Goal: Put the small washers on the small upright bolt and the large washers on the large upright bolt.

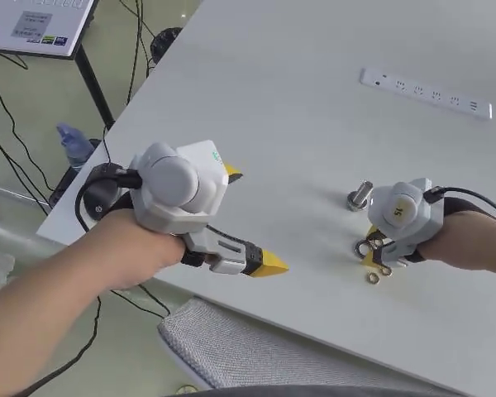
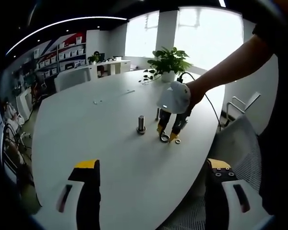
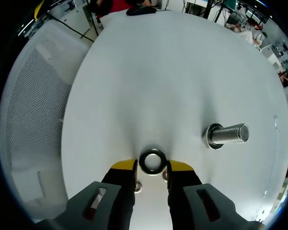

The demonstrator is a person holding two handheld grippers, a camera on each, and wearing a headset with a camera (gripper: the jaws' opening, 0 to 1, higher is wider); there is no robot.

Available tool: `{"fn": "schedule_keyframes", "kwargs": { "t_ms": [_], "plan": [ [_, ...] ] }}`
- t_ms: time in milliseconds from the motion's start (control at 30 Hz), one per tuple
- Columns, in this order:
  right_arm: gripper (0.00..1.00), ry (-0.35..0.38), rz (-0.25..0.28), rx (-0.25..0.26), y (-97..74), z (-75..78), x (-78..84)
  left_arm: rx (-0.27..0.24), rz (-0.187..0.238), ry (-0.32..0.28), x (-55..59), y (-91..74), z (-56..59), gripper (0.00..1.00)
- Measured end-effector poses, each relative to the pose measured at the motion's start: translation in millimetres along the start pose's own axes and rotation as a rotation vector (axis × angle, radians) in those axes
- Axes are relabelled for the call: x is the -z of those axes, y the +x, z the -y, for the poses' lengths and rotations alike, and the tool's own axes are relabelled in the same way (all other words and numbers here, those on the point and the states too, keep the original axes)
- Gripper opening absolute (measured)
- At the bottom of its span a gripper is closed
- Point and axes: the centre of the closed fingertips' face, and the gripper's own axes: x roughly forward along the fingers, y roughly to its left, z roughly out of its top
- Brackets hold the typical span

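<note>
A large threaded steel bolt stands upright on the white table. Just in front of it my right gripper points down, its yellow tips closed against both sides of a large steel washer lying flat on the table. Small washers lie under and beside its fingers. My left gripper hovers over the near table edge to the left, jaws wide open and holding nothing.
A white power strip lies at the far right of the table. A grey mesh chair sits under the near edge. A monitor and cables stand off the table's left. A potted plant stands at the far end.
</note>
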Motion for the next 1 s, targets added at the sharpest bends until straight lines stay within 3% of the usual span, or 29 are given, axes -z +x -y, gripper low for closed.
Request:
{"fn": "schedule_keyframes", "kwargs": {
  "t_ms": [267,467,800,1000],
  "plan": [
    [0.22,-0.006,-0.104,-0.005,4.4,5.8,4.4,-0.013,0.005,-0.006,-0.6,-1.4,-0.7,0.89],
    [0.21,0.053,-0.037,-0.011,5.9,8.5,7.1,-0.021,0.017,-0.010,-5.8,-3.4,2.7,0.89],
    [0.20,0.014,-0.067,-0.022,7.4,8.1,5.0,-0.026,0.016,-0.016,-4.7,-0.4,5.0,0.88],
    [0.21,0.029,-0.047,-0.017,5.5,9.7,5.0,-0.024,0.005,-0.020,-0.3,-0.1,7.5,0.87]
  ]
}}
